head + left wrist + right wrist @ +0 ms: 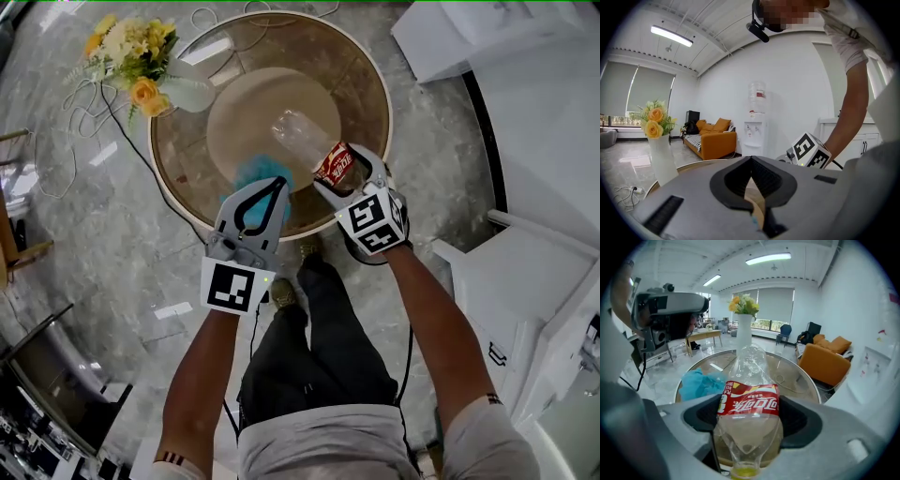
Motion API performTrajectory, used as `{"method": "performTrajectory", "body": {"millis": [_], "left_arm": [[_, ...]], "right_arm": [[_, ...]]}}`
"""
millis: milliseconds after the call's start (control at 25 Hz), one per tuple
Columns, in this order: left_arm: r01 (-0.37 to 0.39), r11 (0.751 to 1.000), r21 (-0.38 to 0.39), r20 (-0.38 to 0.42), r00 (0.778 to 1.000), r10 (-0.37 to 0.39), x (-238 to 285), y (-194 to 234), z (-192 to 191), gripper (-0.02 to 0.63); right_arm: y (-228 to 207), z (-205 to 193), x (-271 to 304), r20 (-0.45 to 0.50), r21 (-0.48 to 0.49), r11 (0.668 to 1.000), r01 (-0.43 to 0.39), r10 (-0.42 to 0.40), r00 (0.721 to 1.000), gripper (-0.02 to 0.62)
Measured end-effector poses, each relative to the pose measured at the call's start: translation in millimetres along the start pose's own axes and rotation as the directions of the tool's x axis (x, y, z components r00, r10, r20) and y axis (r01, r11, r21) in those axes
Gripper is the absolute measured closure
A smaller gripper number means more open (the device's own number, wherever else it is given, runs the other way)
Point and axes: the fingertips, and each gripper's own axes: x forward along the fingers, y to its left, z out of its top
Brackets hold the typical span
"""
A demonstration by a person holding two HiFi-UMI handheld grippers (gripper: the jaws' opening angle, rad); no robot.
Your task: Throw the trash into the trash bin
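Right gripper's (343, 174) jaws pinched the bottle (302, 139) at its label, above the round worktop (377, 86); left gripper's (279, 181) jaws pressed together, empty; bin unseen; best grip firmly, carry level.

Clear bottle (749, 399) (red label), blue wad (701, 383)

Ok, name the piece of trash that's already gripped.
The clear plastic bottle with the red label: the right gripper clamps it, while the blue crumpled wad lies loose on the table.
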Motion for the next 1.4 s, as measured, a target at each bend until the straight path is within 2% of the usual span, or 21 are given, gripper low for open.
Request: {"method": "performTrajectory", "body": {"millis": [520,760,1040,1400], "left_arm": [[0.180,0.981,0.069,0.050,0.982,-0.184,-54.8,-101.8,23.4,0.606],[0.245,0.967,0.068,0.066,0.966,-0.249,-71.9,-140.4,32.5,0.606],[0.280,0.957,0.074,0.055,0.957,-0.284,-76.6,-171.7,31.2,0.606],[0.267,0.961,0.065,0.035,0.962,-0.270,-73.3,-193.1,28.1,0.606]], "right_arm": [[42.4,-52.5,-134.1,0.010,0.134,0.973,0.189,-0.192,0.981,0.216],[50.9,-96.2,-193.6,-0.048,0.193,0.943,0.271,-0.266,0.963,0.216],[54.5,-152.9,-234.0,-0.134,0.178,0.934,0.311,-0.290,0.948,0.216],[59.1,-206.8,-244.4,-0.222,0.131,0.948,0.289,-0.256,0.941,0.216]]}}
